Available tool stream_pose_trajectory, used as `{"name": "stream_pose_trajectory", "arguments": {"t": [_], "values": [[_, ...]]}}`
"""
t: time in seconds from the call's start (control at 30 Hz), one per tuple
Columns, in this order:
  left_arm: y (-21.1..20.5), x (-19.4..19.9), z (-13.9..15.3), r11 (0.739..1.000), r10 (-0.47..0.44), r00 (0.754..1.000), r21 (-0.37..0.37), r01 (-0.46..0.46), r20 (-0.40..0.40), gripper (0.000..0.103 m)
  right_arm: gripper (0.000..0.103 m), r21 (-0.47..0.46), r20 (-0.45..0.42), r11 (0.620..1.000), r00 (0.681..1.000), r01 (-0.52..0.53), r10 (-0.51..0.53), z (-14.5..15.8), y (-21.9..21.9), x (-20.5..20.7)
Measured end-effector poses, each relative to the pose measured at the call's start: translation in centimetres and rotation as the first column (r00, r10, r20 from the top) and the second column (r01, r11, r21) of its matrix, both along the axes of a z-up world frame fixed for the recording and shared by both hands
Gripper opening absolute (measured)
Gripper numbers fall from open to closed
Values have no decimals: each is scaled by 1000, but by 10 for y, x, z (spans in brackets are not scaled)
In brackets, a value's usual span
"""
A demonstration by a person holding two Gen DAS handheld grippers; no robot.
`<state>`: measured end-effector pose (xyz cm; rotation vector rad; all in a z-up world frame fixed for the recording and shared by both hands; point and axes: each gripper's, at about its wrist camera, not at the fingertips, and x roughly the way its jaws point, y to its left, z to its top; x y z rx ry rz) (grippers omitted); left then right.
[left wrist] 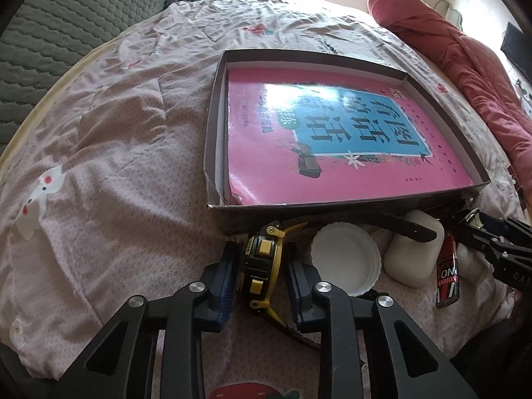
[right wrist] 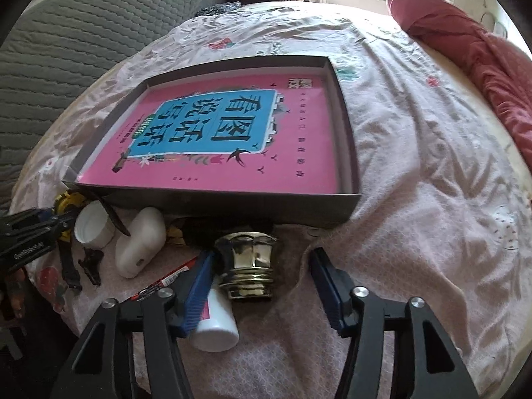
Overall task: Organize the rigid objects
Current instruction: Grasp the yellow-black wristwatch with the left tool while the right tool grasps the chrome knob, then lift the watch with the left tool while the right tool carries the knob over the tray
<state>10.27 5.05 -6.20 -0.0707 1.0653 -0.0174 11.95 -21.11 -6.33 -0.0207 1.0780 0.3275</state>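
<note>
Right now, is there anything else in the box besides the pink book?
No, the box holds only the pink book; the watch, white cap and gold knob all lie outside it on the bedspread.

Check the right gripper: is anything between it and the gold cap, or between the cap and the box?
Nothing visible blocks either. The gold cap sits between the right gripper fingers; a white tube lies under the left finger. The box wall is just beyond the cap.

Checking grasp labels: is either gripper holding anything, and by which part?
Left gripper clamps the yellow-black watch across its case. Right gripper straddles the metal cap but holds nothing.
</note>
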Motion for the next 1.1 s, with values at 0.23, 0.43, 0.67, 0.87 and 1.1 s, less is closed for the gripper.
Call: {"name": "stream_pose_trajectory", "arguments": {"t": [0.23, 0.43, 0.67, 0.87, 1.1], "values": [[3, 0, 1, 1000, 13, 1000, -18, -13, 5, 22, 43, 69, -2, 998, 1000, 0, 0, 2, -4, 1], [3, -5, 8, 999, 13, 1000, -32, -13, 23, 21, 43, 79, 43, 997, 999, 9, -12, 13, -10, -5], [4, -8, 17, 999, 16, 999, -52, -14, 40, 21, 43, 92, 75, 996, 997, 15, -22, 22, -12, -10], [3, -16, 36, 998, 13, 996, -54, -8, 90, 20, 43, 123, 129, 992, 991, 17, -33, 36, -14, -15], [-6, -21, 53, 999, -9, 990, -46, 15, 139, 19, 43, 158, 218, 987, 973, 37, -71, 55, -18, -18]]}}
